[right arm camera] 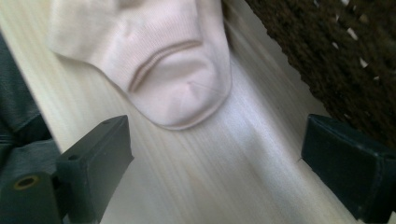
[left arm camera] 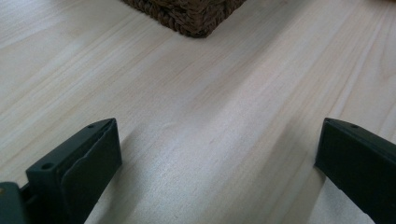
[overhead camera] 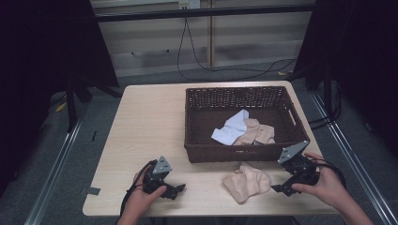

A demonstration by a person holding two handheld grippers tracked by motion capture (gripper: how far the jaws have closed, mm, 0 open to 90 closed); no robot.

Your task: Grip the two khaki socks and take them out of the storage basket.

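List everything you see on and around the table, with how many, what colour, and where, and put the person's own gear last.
Table: one, light wood, centre of the high view.
Wicker basket: one, dark brown, on the right half of the table.
Socks in the basket: one pale blue, at least one beige, lying together on the basket floor.
Beige sock on the table: one, just in front of the basket, ahead of the right gripper's open jaws.
Cable: one, black, hanging by the wall and trailing on the floor behind the table.
Left gripper: one, black, jaws open over bare wood at the front left.
Right gripper: one, black, jaws open at the front right.
Hands: left, right, each holding a gripper.
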